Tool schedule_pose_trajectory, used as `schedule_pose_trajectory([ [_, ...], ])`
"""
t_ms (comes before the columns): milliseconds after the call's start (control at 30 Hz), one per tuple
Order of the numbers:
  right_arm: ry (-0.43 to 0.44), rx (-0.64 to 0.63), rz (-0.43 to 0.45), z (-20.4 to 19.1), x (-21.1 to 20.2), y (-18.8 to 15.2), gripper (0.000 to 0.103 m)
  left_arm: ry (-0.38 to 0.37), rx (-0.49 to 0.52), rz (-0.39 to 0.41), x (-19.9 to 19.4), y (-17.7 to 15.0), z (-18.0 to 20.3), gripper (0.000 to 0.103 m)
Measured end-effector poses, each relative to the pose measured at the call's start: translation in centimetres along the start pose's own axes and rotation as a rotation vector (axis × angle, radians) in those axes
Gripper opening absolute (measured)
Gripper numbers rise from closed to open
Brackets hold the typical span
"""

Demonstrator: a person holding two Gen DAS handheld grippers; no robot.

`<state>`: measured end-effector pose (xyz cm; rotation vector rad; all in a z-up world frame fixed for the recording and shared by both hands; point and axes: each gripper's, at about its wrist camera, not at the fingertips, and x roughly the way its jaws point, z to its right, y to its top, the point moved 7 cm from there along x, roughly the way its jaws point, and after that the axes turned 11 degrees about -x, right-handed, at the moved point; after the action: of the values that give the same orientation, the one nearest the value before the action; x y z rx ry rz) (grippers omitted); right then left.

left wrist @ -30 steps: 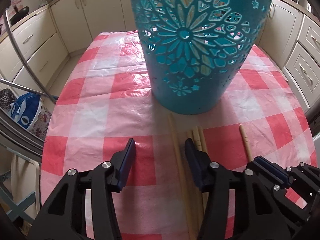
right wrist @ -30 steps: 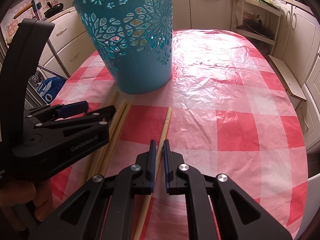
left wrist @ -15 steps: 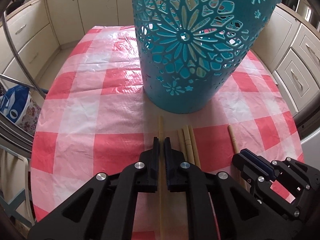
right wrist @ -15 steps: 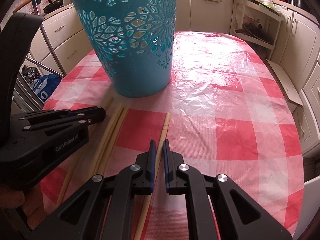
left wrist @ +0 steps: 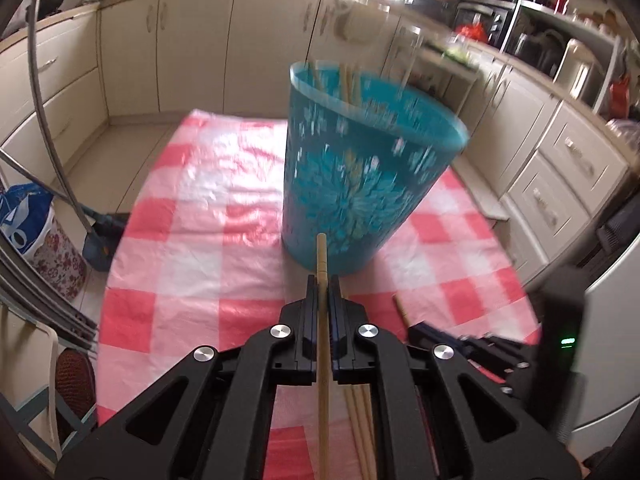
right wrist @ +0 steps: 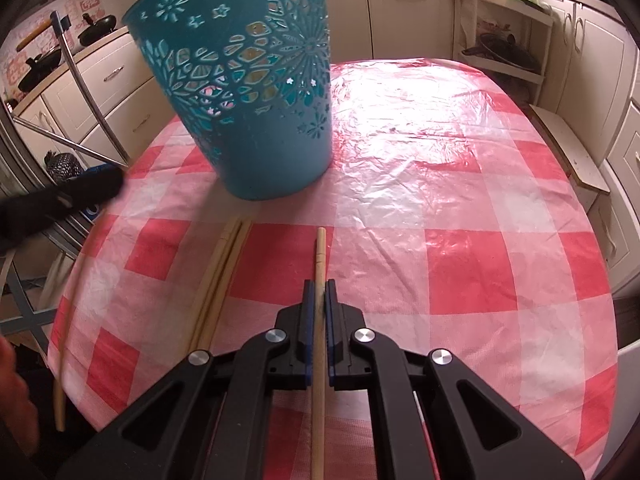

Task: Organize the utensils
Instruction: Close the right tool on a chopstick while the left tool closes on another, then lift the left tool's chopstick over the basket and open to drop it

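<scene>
Chopsticks: one [left wrist: 322, 320] is clamped between the pads of the left tool [left wrist: 322, 292], its tip projecting ahead toward the foot of the teal basket [left wrist: 360, 184]. A second chopstick [right wrist: 319, 280] is clamped in the right tool [right wrist: 319, 296]; whether it is clear of the tabletop [right wrist: 460, 184] cannot be told. Both tools are clenched on their sticks, no gap showing at the pads.

Three loose chopsticks [right wrist: 218, 276] lie together on the checked cloth, just left of the right tool and near the basket base. Several sticks [left wrist: 346, 80] are seen standing inside the basket, leaning at the far rim. In the right view, the stick held by the left tool [right wrist: 64, 360] is seen at the left edge beside a blurred dark tool body.

Step in hand, as judged: the left stick is to be carried up and over the rim, then dropped in.

- The stick should be raised until its leading tip clears the rim before any forward travel; the basket looks light and could be tipped by a knock.
- The tip should be pointed down into the opening before release.
- Release should be made only with most of the length inside.
- The right tool is best kept clear of the left tool's path.
</scene>
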<state>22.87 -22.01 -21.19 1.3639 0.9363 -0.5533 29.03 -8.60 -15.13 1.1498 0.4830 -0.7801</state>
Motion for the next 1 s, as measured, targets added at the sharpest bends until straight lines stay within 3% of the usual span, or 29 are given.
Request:
schedule_pose_trajectory([
  [267, 0.006, 0.010, 0.002, 0.2, -0.1, -0.1, 0.006, -0.143, -0.047, 0.156, -5.5, 4.4, 1.0, 0.004],
  [533, 0.009, 0.014, 0.002, 0.2, 0.0, -0.1, 0.006, -0.187, -0.047, 0.286, -7.8, 11.1, 3.2, 0.004],
  [767, 0.022, 0.021, 0.004, 0.3, -0.1, -0.2, 0.006, -0.190, -0.066, 0.406, -7.5, 16.5, 5.4, 0.004],
  [1000, 0.036, 0.027, 0.004, 0.5, -0.1, -0.2, 0.006, -0.166, -0.139, 0.522, -4.2, 21.2, 6.1, 0.004],
])
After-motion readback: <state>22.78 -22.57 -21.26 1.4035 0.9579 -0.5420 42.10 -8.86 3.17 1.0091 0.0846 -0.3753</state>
